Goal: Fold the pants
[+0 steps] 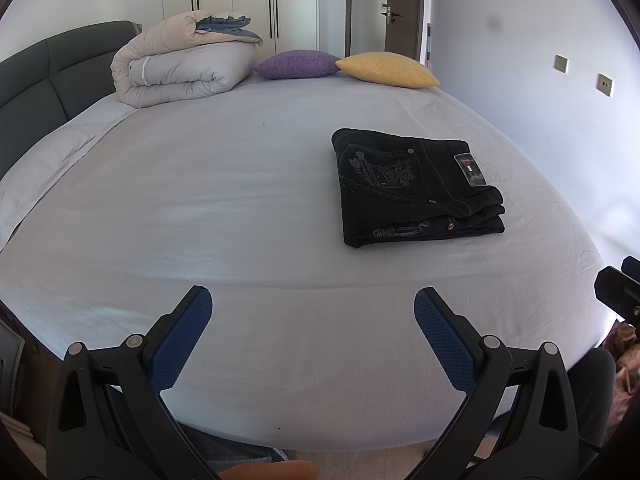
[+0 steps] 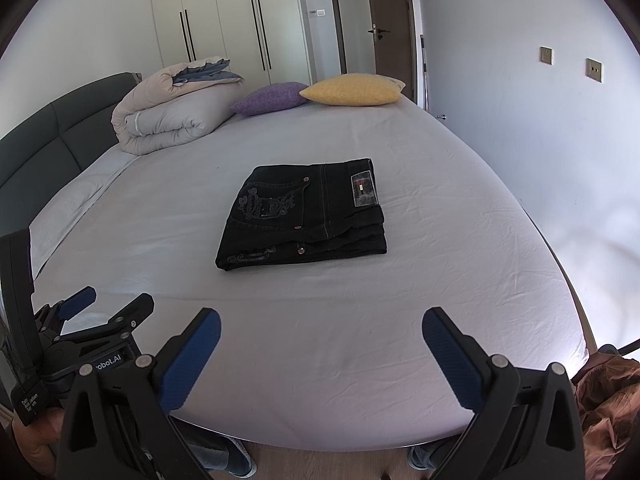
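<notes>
Far left there's the dark grey headboard, with a rolled-up duvet parked on the bed right next to it. Moving right along the far edge you get a purple cushion touching a yellow cushion. The left gripper hangs over the near edge of the bed, jaws spread wide with nothing between them. Black pants sit folded into a neat stack mid-bed, a bit right of center, back pocket embroidery and waistband patch facing up, well apart from both grippers. The right gripper is also at the near edge, jaws wide apart and empty too.
</notes>
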